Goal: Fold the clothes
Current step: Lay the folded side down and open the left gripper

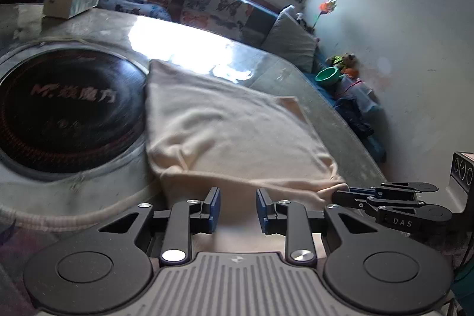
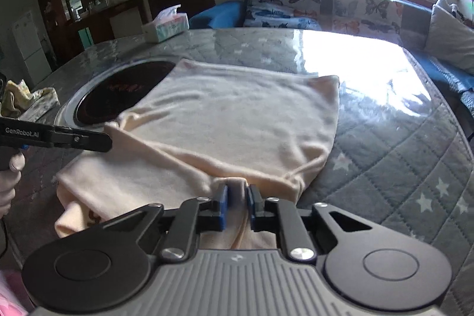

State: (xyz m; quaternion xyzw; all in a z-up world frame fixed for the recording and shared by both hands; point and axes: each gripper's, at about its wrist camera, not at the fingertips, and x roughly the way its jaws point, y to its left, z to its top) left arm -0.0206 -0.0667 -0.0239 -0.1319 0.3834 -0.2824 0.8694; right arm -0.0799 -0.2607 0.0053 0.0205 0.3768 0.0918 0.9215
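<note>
A cream garment (image 1: 231, 120) (image 2: 231, 114) lies spread on the table, its near part doubled over in loose folds. My left gripper (image 1: 238, 208) stands open over the near hem, and the pads touch nothing. In the right wrist view the left gripper (image 2: 103, 142) shows from the side, with its tip at the garment's left fold. My right gripper (image 2: 237, 205) is shut on a raised pinch of the near edge, which stands between the blue pads (image 2: 223, 206). Seen from the left wrist, the right gripper (image 1: 336, 196) meets the garment's right corner.
The round table has a grey quilted cover with stars (image 2: 385, 153) and a dark round hotplate (image 1: 59, 108) set in it, partly under the garment. A tissue box (image 2: 166, 25) stands at the far edge. A sofa with butterfly cushions (image 1: 207, 5) runs behind. A hand (image 2: 9, 168) shows at left.
</note>
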